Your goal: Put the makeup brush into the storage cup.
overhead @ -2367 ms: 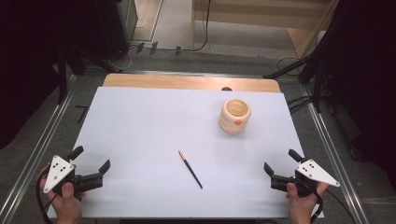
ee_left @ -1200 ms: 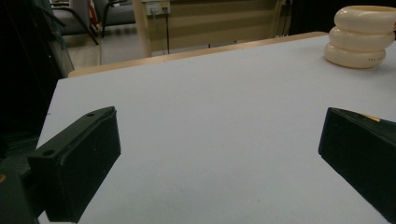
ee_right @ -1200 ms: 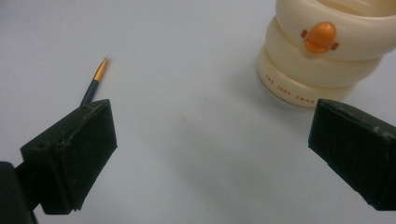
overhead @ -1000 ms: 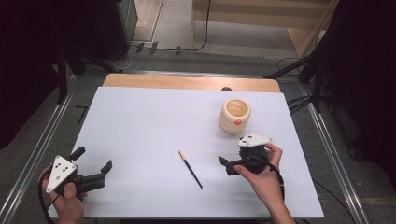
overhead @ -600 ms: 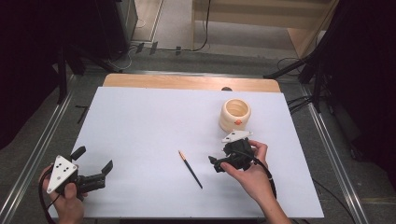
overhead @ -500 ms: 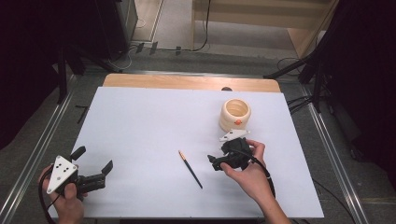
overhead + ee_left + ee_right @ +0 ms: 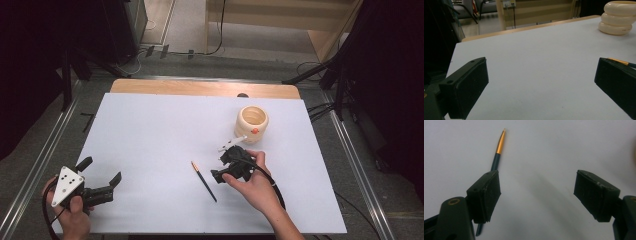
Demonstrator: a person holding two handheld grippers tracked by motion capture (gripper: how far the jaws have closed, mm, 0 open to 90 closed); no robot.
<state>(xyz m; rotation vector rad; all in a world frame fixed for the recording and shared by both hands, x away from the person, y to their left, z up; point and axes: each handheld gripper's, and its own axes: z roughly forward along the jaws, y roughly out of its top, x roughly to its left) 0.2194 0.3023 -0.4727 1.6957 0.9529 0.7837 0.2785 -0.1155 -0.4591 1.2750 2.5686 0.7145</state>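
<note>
From above I see the pen lying on the white table, near and in front of the ringed cream cup. My right gripper hangs just beside the pen, jaws apart. Its own camera shows the gold tip past one jaw; my left gripper, well away, is spread wide.

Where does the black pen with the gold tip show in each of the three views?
High view: pen lies at centre, just left of the right gripper.
Left gripper view: gold tip at right edge, behind the jaw.
Right gripper view: upper left, partly behind the jaw.
Shared landmark: white table sheet.
</note>
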